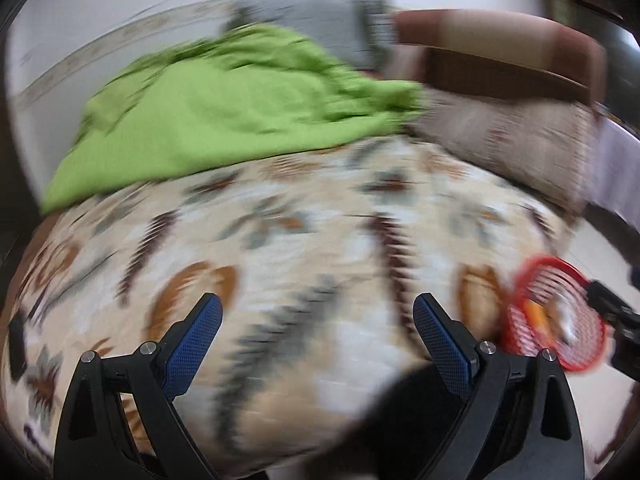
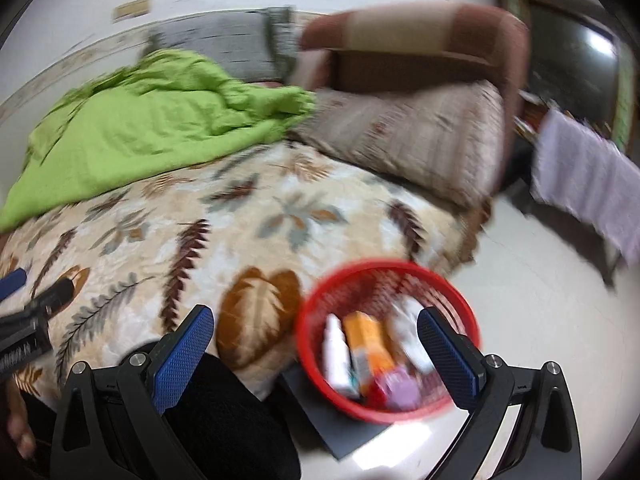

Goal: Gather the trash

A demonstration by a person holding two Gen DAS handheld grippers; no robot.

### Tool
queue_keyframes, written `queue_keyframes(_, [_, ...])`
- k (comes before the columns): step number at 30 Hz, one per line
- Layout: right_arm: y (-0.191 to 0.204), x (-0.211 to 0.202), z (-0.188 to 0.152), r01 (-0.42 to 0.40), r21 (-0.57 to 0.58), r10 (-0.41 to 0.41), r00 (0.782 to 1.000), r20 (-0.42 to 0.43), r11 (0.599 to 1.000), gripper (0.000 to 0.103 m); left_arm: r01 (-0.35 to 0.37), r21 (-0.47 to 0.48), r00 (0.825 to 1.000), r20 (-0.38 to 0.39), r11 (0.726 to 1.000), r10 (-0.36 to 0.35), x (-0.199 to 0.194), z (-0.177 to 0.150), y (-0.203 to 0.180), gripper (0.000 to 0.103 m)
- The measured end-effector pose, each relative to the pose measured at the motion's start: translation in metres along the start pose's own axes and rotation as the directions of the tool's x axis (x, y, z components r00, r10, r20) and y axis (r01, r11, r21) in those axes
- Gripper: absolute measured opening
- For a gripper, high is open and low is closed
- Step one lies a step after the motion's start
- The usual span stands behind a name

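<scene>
A red mesh basket (image 2: 320, 300) stands on a dark flat board beside the bed, holding an orange box (image 2: 370, 346), a white bottle (image 2: 336, 354) and a pink-purple packet (image 2: 400, 390). My right gripper (image 2: 316, 340) hangs open just above and in front of the basket, nothing between its blue pads. The same basket (image 1: 520, 320) shows at the right edge of the left wrist view, blurred. My left gripper (image 1: 318, 334) is open over the leaf-patterned bedspread (image 1: 300, 240), holding nothing. The left gripper's fingers (image 2: 24, 320) also poke in at the right wrist view's left edge.
A crumpled green blanket (image 2: 132, 128) lies at the back left of the bed. A beige patterned pillow (image 2: 408, 136) leans against the brown headboard (image 2: 420, 40). White tiled floor (image 2: 540, 320) spreads to the right. A pale cloth (image 2: 580, 184) hangs at far right. Dark clothing (image 2: 224, 420) sits below.
</scene>
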State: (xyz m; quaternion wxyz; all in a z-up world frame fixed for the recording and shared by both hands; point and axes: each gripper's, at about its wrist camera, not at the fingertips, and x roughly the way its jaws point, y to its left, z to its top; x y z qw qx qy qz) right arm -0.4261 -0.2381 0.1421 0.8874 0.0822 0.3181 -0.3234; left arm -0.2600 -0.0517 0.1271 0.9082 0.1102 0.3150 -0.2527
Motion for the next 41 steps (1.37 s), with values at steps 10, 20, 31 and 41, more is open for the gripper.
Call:
queue_keyframes(10, [0.156,0.113,0.073,-0.255,-0.300,0.221,0.965,-0.143,0.919,0.103,-0.392,-0.213,0.900,-0.292,0.895,0.324,0.098,0.002,0.134,0.096])
queue_keyframes(20, [0.270,0.266,0.087,-0.359,-0.263,0.269,0.908,-0.320,0.896,0.103,-0.309,-0.268,0.910,-0.361,0.912,0.202,0.191,0.010,0.184,0.097])
queue_keyframes(31, [0.278,0.302,0.085,-0.347,-0.230,0.268,0.910,-0.317,0.909,0.103,-0.307,-0.279,0.921,-0.328,0.910,0.211,0.218,0.017,0.198,0.103])
queue_keyframes(41, [0.276,0.307,0.086,-0.363,-0.211,0.285,0.902,-0.325,0.908,0.103,-0.309,-0.278,0.922,-0.323,0.910,0.214,0.220,0.018,0.198,0.103])
